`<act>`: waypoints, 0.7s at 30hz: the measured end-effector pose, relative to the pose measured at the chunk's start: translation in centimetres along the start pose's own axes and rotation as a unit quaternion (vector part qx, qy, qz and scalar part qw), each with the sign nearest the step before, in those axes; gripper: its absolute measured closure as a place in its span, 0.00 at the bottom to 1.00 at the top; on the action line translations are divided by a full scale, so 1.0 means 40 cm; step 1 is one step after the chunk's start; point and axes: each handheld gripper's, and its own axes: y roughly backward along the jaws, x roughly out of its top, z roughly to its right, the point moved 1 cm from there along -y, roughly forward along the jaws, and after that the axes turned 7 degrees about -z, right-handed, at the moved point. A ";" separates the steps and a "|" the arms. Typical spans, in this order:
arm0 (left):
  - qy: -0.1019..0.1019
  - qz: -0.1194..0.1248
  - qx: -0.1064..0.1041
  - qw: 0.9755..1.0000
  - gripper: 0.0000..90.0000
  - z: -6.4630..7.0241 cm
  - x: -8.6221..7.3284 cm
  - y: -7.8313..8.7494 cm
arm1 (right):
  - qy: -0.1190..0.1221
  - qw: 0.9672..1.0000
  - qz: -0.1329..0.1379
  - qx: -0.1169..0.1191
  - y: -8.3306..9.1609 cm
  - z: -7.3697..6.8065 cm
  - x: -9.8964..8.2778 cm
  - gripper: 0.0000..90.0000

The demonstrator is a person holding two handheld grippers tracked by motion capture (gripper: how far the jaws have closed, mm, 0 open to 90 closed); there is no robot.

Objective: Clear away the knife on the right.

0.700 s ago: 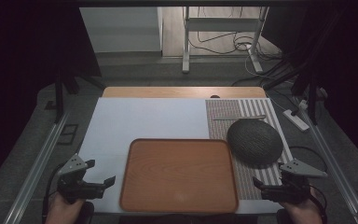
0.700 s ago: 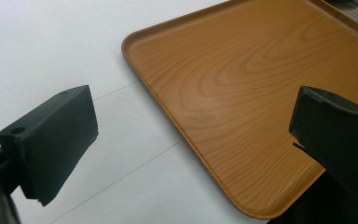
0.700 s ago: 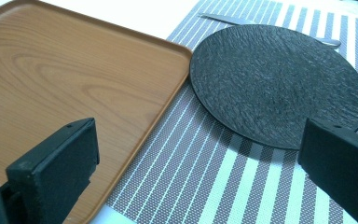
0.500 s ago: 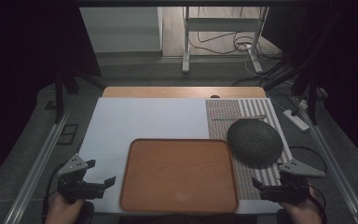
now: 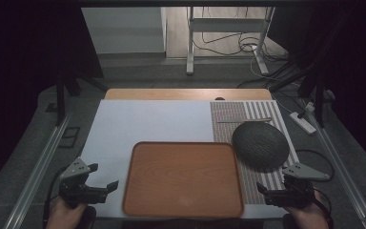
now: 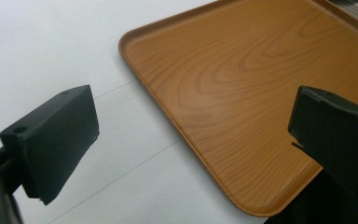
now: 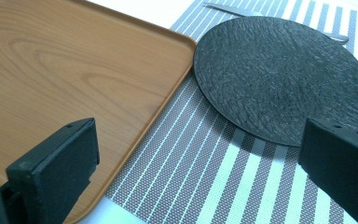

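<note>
A brown wooden tray (image 5: 183,179) lies bare at the table's near middle. To its right, a black textured round plate (image 5: 260,145) rests on a grey-and-white striped placemat (image 5: 248,114). My left gripper (image 5: 104,177) hovers open just left of the tray's near left corner. In the left gripper view that gripper (image 6: 196,126) has its jaws wide apart over the tray corner (image 6: 242,93). My right gripper (image 5: 270,183) is open near the placemat's front edge. The right gripper view looks between the open gripper (image 7: 200,149) at the tray (image 7: 65,70) and plate (image 7: 284,74).
A thin metal utensil (image 5: 244,120) lies on the placemat behind the plate, also visible as the utensil (image 7: 233,8) at the top of the right gripper view. A white sheet (image 5: 147,121) covers the table left of the placemat. Metal rails (image 5: 38,167) run along both table sides.
</note>
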 end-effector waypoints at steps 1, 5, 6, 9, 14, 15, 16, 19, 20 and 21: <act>0.000 0.000 0.000 1.000 0.02 0.000 0.000 0.000 | 0.002 1.000 -0.001 -0.001 0.000 -0.001 0.000 0.00; 0.000 -0.001 0.001 1.000 0.02 0.001 0.000 -0.001 | 0.005 1.000 -0.003 -0.003 -0.001 -0.002 0.001 0.00; 0.000 -0.001 0.001 1.000 0.02 0.001 0.000 -0.001 | 0.005 1.000 -0.003 -0.002 -0.002 -0.002 0.001 0.00; 0.000 -0.002 0.001 1.000 0.02 0.000 0.000 -0.001 | 0.009 1.000 -0.004 -0.005 -0.002 -0.005 0.002 0.00; 0.001 -0.002 0.002 1.000 0.02 0.000 0.001 -0.002 | 0.020 0.999 0.011 -0.022 0.002 -0.007 0.007 0.00; 0.001 -0.003 0.002 1.000 0.02 0.000 0.001 -0.002 | 0.018 0.999 0.018 -0.022 0.004 -0.006 0.011 0.00; 0.001 -0.003 0.002 1.000 0.02 0.000 0.001 -0.002 | 0.017 0.999 0.022 -0.023 0.006 -0.005 0.014 0.00; 0.002 -0.003 0.002 1.000 0.02 0.000 0.001 -0.002 | 0.018 0.999 0.029 -0.025 0.007 -0.003 0.017 0.00; 0.002 -0.003 0.002 1.000 0.02 0.000 0.001 -0.002 | 0.019 0.999 0.027 -0.025 0.005 -0.003 0.017 0.00; 0.002 -0.003 0.002 1.000 0.02 0.000 0.001 -0.002 | 0.021 0.999 0.026 -0.024 0.003 -0.003 0.016 0.00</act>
